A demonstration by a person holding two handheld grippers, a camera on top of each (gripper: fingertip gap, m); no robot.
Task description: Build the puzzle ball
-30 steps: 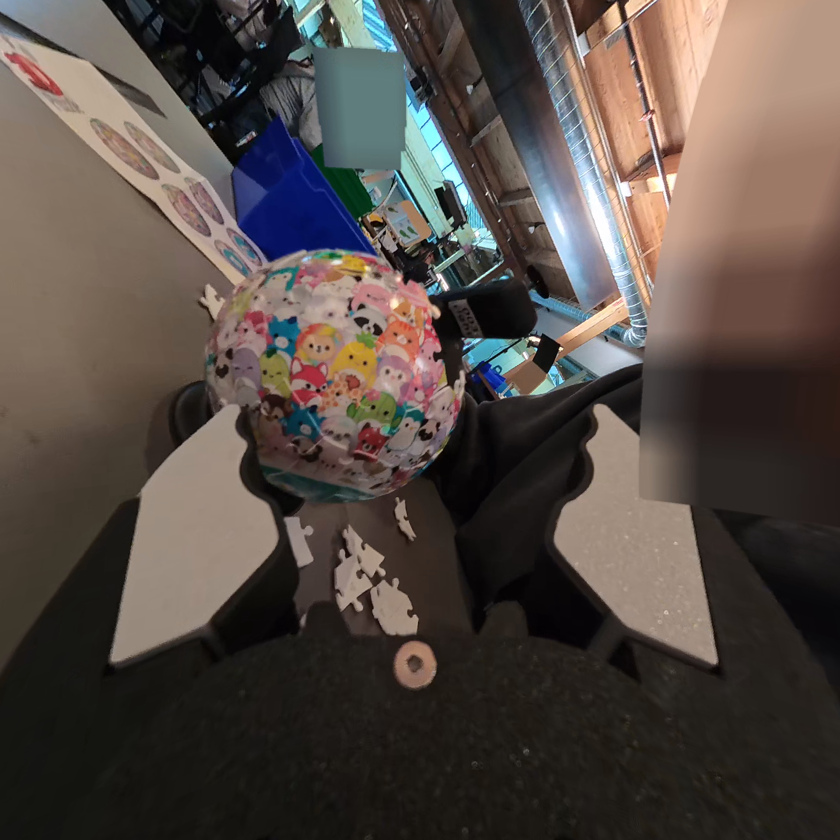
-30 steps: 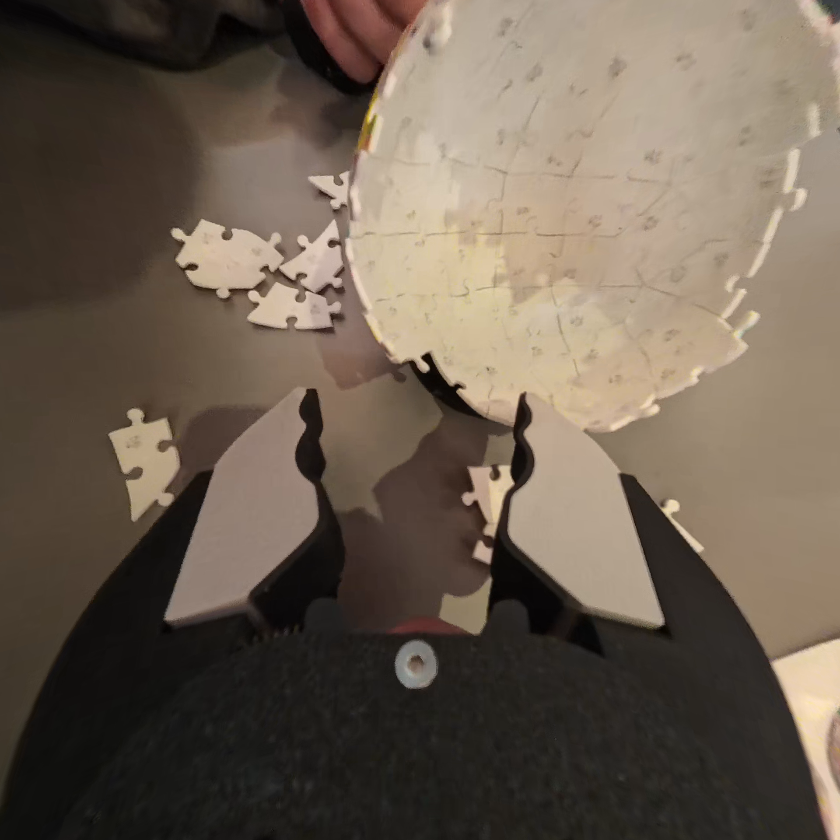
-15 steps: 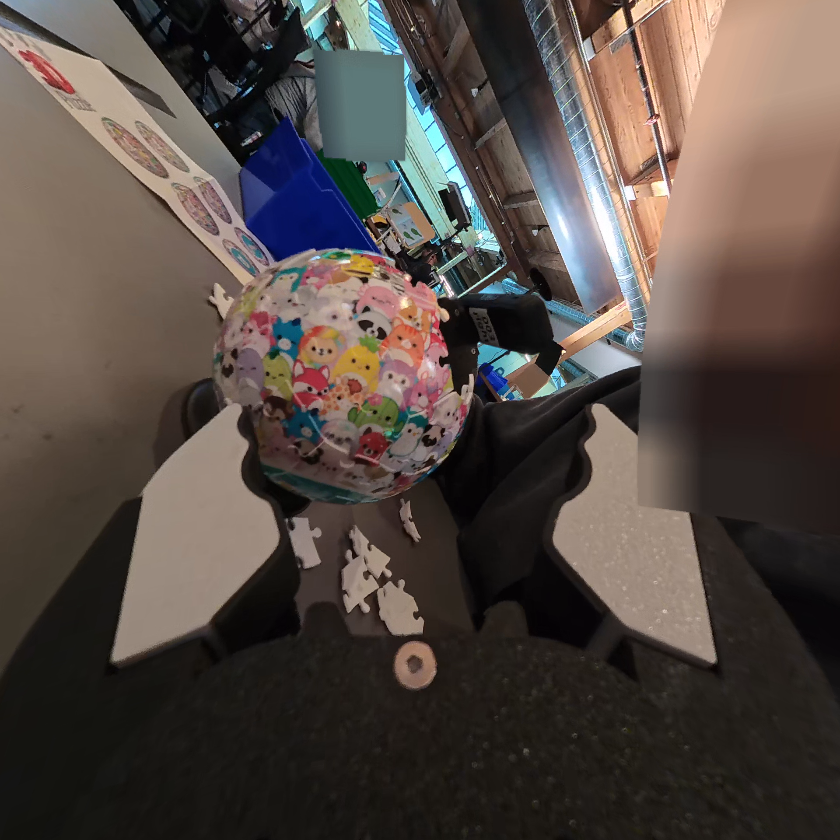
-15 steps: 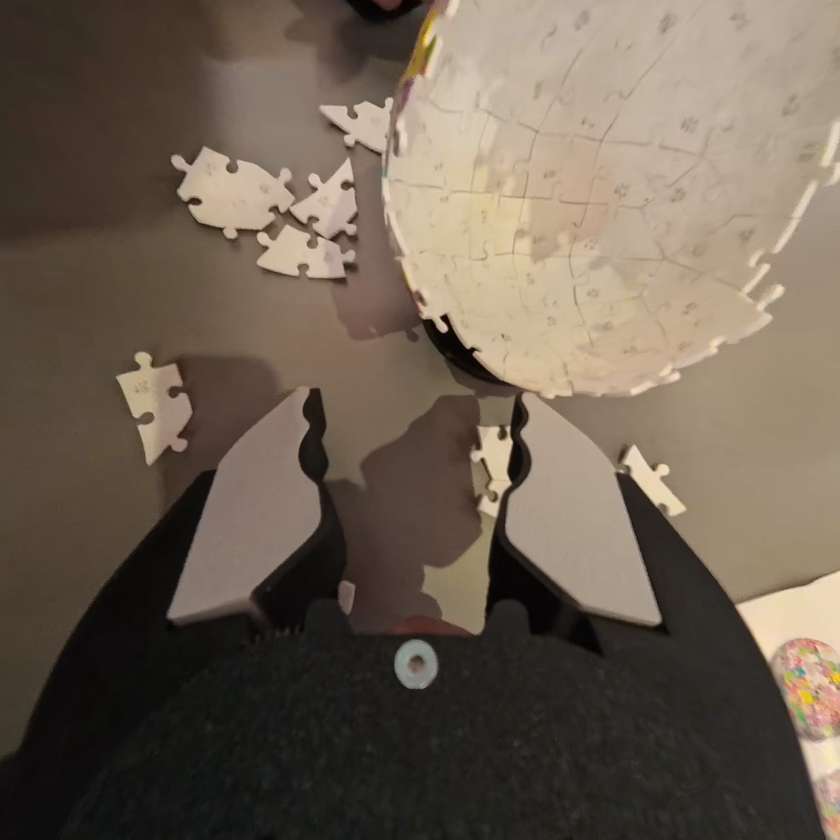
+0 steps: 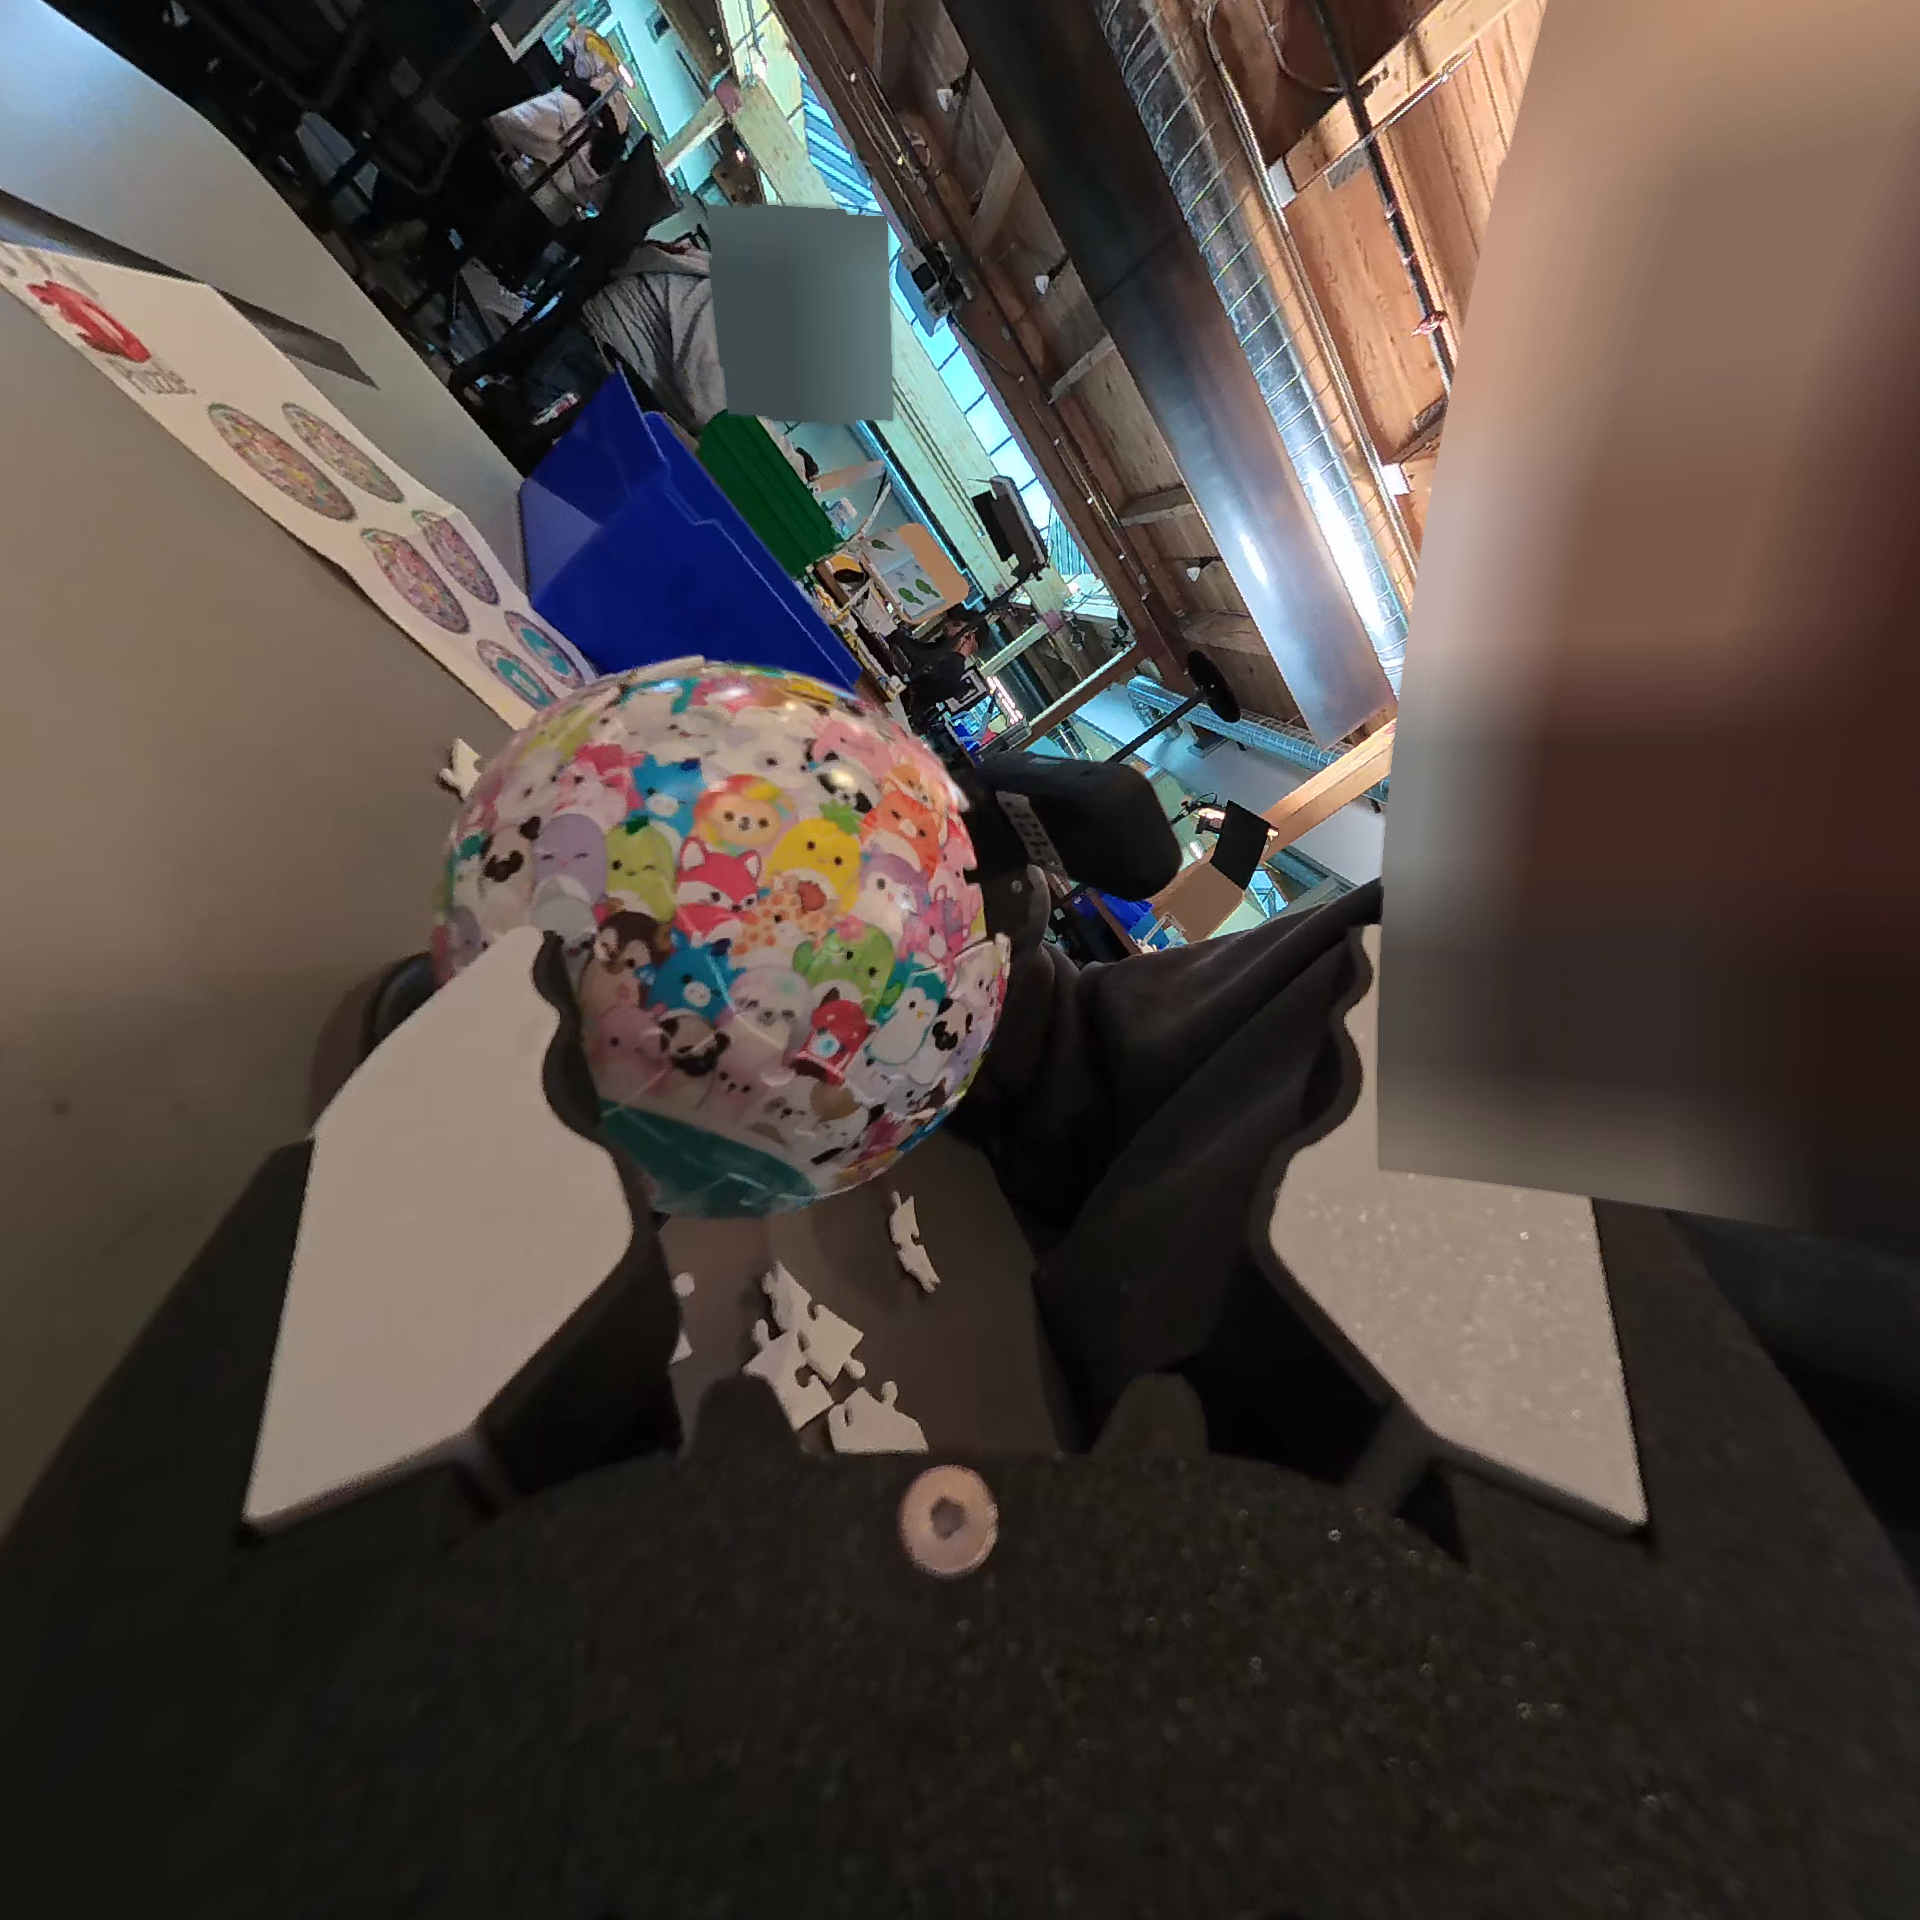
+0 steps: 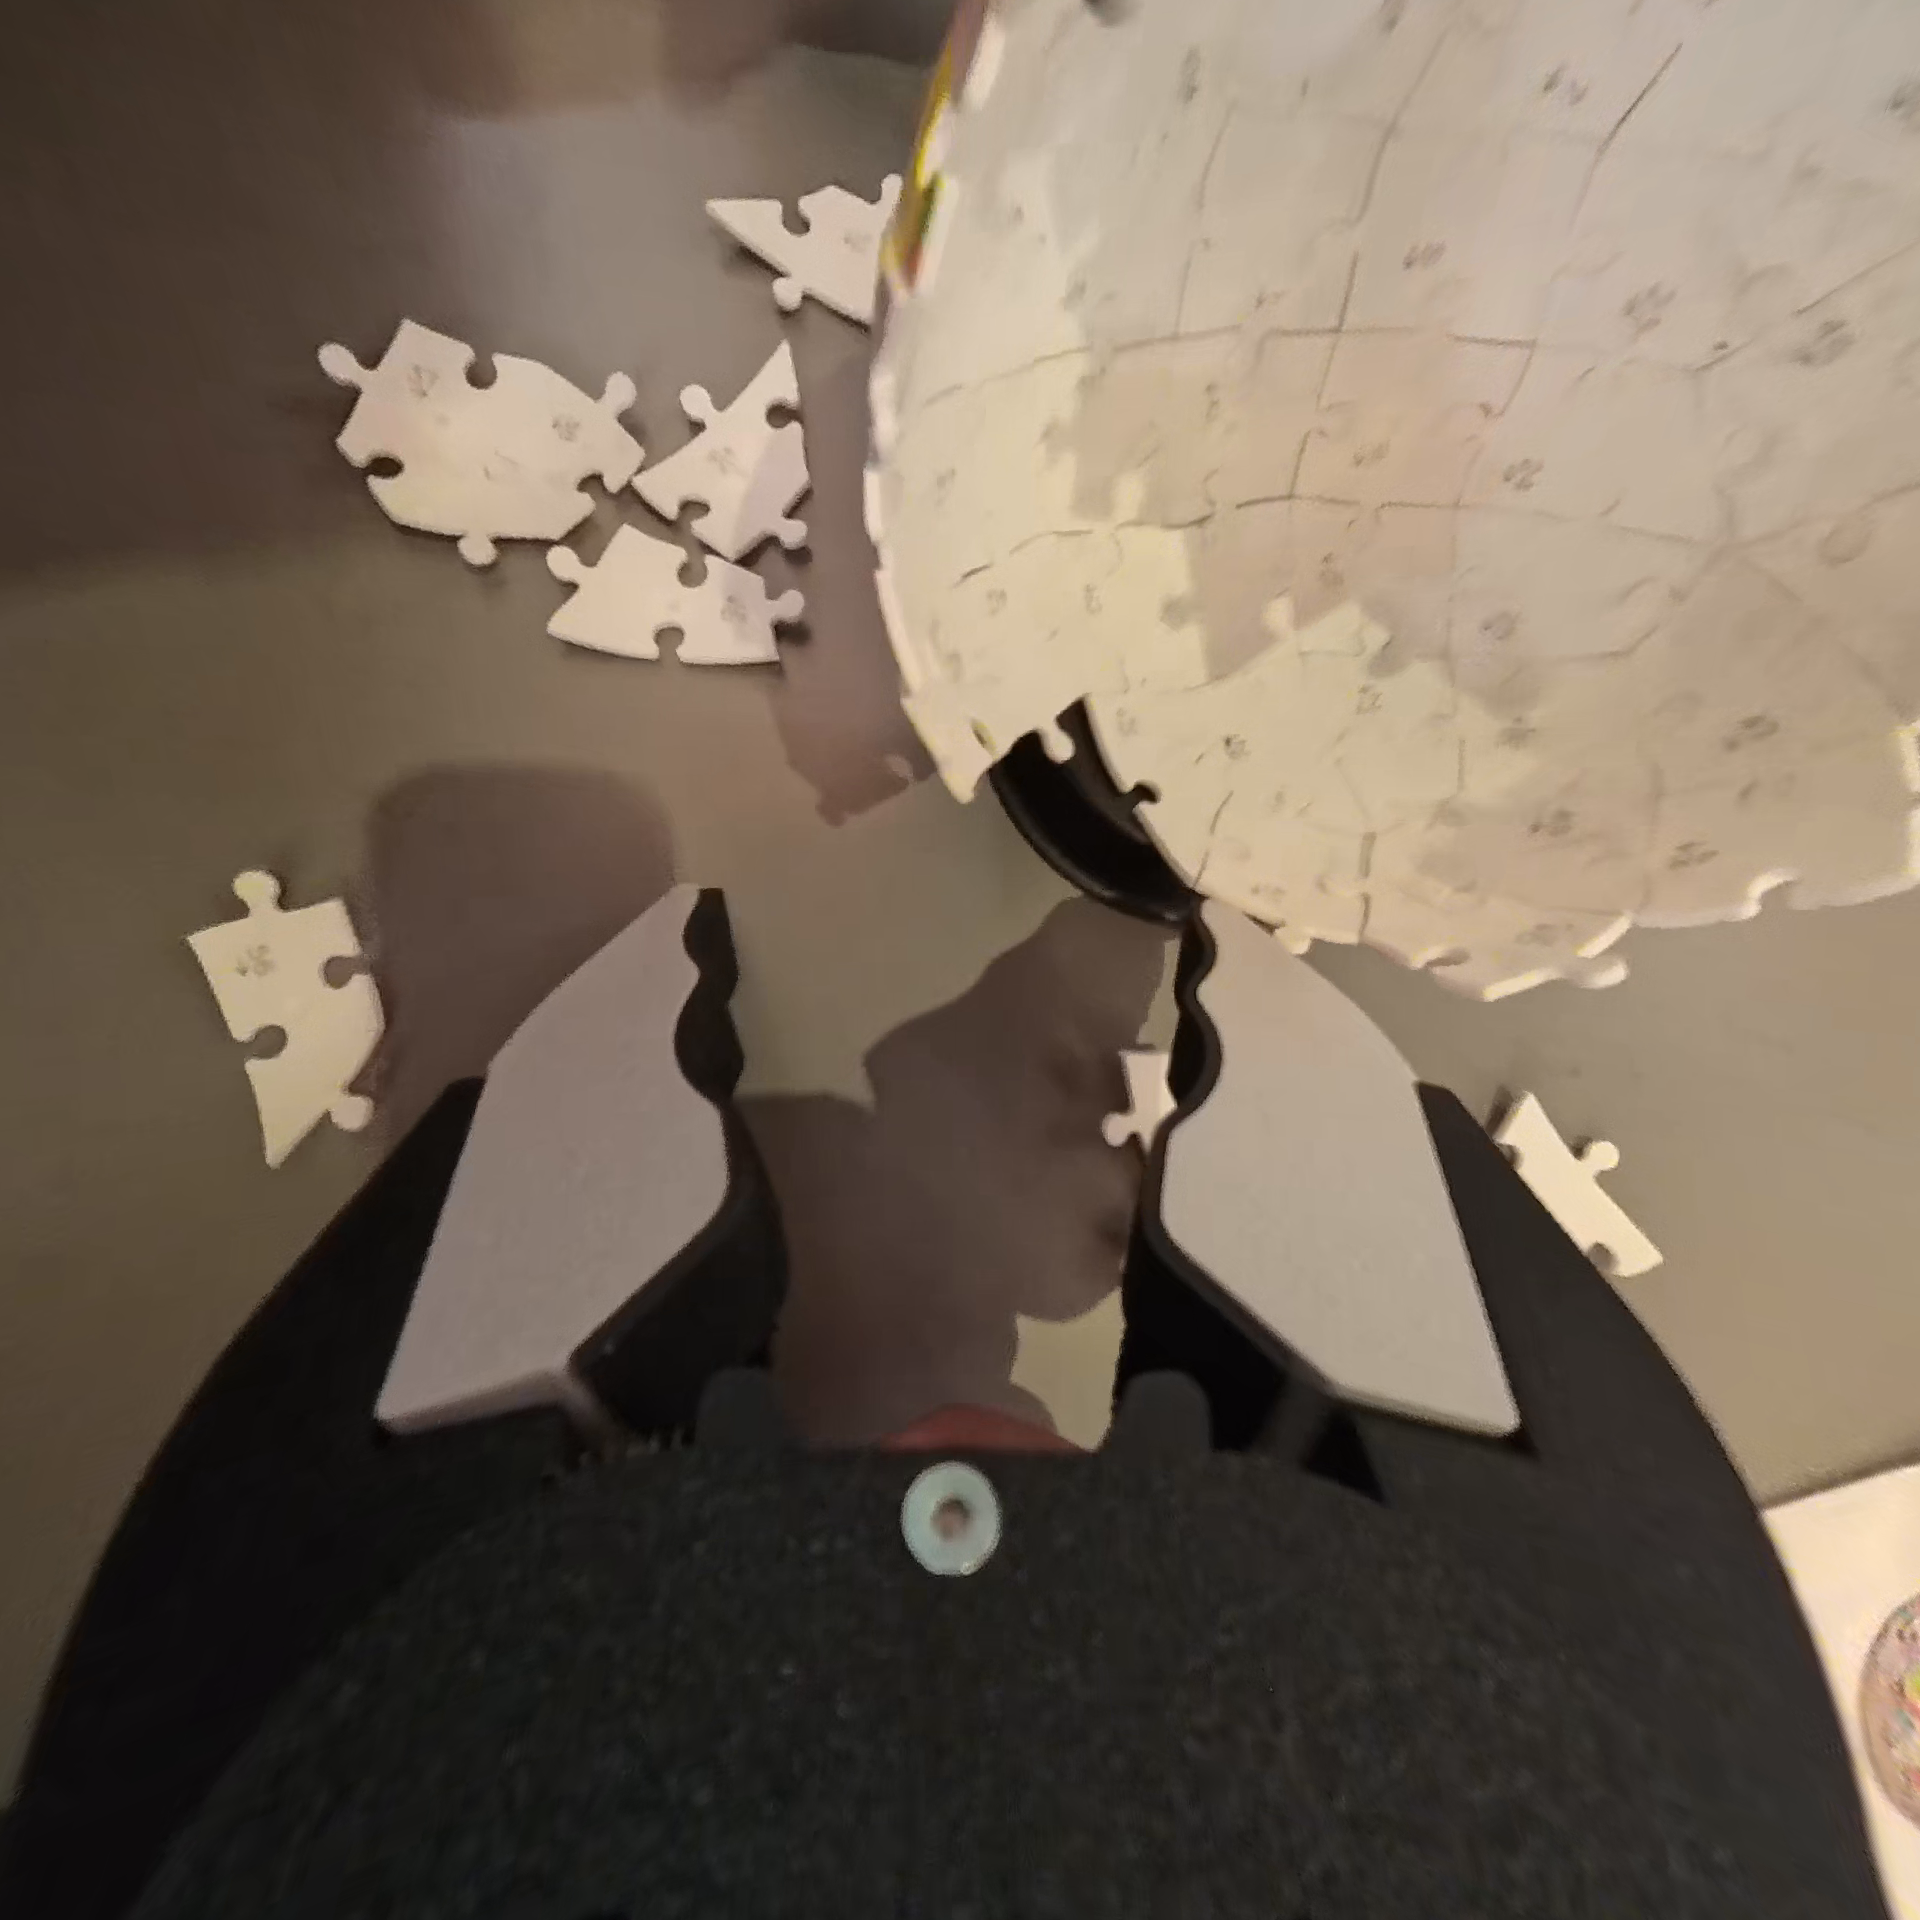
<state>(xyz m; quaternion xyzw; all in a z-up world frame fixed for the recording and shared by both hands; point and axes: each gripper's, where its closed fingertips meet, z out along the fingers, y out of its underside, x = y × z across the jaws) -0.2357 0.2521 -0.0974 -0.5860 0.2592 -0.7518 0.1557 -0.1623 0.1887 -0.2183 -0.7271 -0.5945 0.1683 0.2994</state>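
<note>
The puzzle ball (image 5: 727,914) is a partly built sphere printed with colourful cartoon animals, resting on a black ring stand (image 6: 1081,842) on the grey table (image 5: 156,790). In the right wrist view its open side shows the white inside of the shell (image 6: 1403,468). My left gripper (image 5: 940,940) is open wide, and the ball lies just beyond its left finger (image 5: 447,1143). My right gripper (image 6: 945,914) is open and empty, tips close below the shell's jagged rim. Several loose white pieces lie face down: a joined group (image 6: 483,447), a single one (image 6: 291,1008), more (image 5: 821,1351).
A printed instruction sheet (image 5: 312,447) with ball pictures lies on the table; its corner shows in the right wrist view (image 6: 1849,1621). A blue bin (image 5: 665,582) stands behind the ball. A person's dark sleeve (image 5: 1195,1060) lies right of the ball.
My right gripper has moved closer to the ball's open rim, so the shell looks larger. In the left wrist view the ball sits slightly lower and more to the right. Both stay open.
</note>
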